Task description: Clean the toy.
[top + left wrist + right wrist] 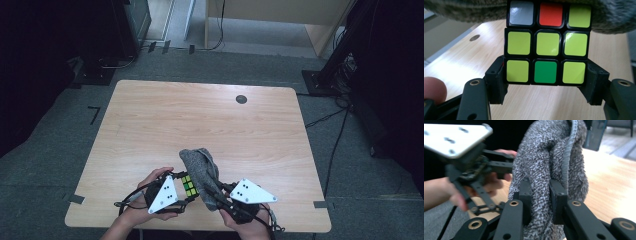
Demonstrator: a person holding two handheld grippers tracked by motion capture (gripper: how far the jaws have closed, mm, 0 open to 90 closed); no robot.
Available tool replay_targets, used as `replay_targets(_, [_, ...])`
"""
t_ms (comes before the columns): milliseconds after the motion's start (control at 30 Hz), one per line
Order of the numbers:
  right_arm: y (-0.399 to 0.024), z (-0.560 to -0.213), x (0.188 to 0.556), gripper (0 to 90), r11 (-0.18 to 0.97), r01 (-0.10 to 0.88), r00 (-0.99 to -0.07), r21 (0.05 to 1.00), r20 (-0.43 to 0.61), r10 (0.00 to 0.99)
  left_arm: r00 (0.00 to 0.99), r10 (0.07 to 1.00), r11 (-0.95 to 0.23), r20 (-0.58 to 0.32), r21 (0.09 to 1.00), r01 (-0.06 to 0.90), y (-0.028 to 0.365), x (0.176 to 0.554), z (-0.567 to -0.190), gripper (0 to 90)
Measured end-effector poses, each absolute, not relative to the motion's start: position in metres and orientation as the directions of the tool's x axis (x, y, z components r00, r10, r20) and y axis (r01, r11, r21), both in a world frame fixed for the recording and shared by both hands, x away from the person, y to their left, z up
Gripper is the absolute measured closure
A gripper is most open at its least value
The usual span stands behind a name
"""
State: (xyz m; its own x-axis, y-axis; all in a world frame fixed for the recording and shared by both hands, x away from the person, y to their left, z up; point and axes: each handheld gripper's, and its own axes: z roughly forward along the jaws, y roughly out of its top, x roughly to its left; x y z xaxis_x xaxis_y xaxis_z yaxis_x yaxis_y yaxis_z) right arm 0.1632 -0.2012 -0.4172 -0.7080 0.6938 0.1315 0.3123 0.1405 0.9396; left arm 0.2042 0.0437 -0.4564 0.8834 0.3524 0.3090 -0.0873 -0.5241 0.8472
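A puzzle cube (546,47) with mostly yellow stickers, one green, one red and one grey, sits between the jaws of my left gripper (546,85), which is shut on its lower layer. In the high view the cube (189,186) shows near the table's front edge, beside the left gripper (181,192). A grey fluffy cloth (549,170) is pinched between the pads of my right gripper (540,200). The cloth (201,172) drapes against the cube's right side and over its top edge (614,20). The right gripper (215,194) sits just right of the cube.
The wooden table (200,120) has a small dark round cap (241,99) at its far right. Dark stands and cables (340,75) surround the table on grey carpet. A hand (454,190) holds the left gripper close to the cloth.
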Motion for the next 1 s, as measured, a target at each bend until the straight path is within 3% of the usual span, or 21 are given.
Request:
replay_targets(67, [-0.211, -0.426, 0.173, 76.8, 0.183, 0.381, -0.626, 0.906, 0.107, 0.773, 0.895, 0.336, -0.507, 0.294, 0.857, -0.091, 0.045, 0.203, -0.454, 34.0])
replay_targets(133, [-0.222, -0.431, 0.177, 76.9, 0.152, 0.422, -0.577, 0.894, 0.135, 0.805, 0.901, 0.337, -0.485, 0.274, 0.87, -0.084, 0.046, 0.204, -0.451, 34.0])
replay_targets(200, [-0.226, -0.428, 0.175, 76.8, 0.109, 0.406, -0.589, 0.907, 0.168, 0.79, 0.897, 0.338, -0.498, 0.285, 0.863, -0.087, 0.046, 0.205, -0.453, 34.0])
replay_targets(333, [-0.207, -0.408, 0.16, 76.7, 0.124, 0.293, -0.707, 0.948, 0.128, 0.696, 0.889, 0.329, -0.545, 0.317, 0.833, -0.096, 0.043, 0.205, -0.46, 34.0])
replay_targets(400, [-0.2, -0.408, 0.159, 76.6, 0.132, 0.317, -0.729, 0.939, 0.152, 0.668, 0.894, 0.323, -0.538, 0.311, 0.838, -0.098, 0.042, 0.204, -0.458, 34.0])
replay_targets(467, [-0.2, -0.415, 0.163, 76.6, 0.136, 0.348, -0.716, 0.928, 0.169, 0.678, 0.878, 0.326, -0.57, 0.35, 0.814, -0.113, 0.039, 0.202, -0.458, 33.9])
replay_targets(567, [-0.211, -0.426, 0.175, 76.8, 0.199, 0.436, -0.617, 0.878, 0.13, 0.776, 0.896, 0.316, -0.535, 0.311, 0.838, -0.102, 0.043, 0.203, -0.457, 33.8])
replay_targets(633, [-0.219, -0.429, 0.177, 76.8, 0.156, 0.46, -0.597, 0.874, 0.175, 0.783, 0.903, 0.325, -0.501, 0.282, 0.861, -0.089, 0.045, 0.204, -0.453, 33.9])
replay_targets(700, [-0.222, -0.422, 0.174, 76.7, 0.081, 0.431, -0.64, 0.899, 0.241, 0.73, 0.901, 0.328, -0.498, 0.285, 0.862, -0.091, 0.046, 0.204, -0.452, 33.9])
replay_targets(833, [-0.209, -0.409, 0.164, 76.5, 0.112, 0.357, -0.724, 0.928, 0.198, 0.66, 0.912, 0.313, -0.475, 0.265, 0.875, -0.092, 0.047, 0.203, -0.451, 34.1])
replay_targets(933, [-0.21, -0.415, 0.17, 76.5, 0.129, 0.393, -0.699, 0.91, 0.205, 0.685, 0.905, 0.311, -0.501, 0.289, 0.859, -0.102, 0.046, 0.202, -0.452, 34.3])
replay_targets(1000, [-0.22, -0.423, 0.178, 76.7, 0.174, 0.439, -0.614, 0.882, 0.152, 0.775, 0.914, 0.311, -0.469, 0.261, 0.878, -0.091, 0.048, 0.203, -0.453, 34.3])
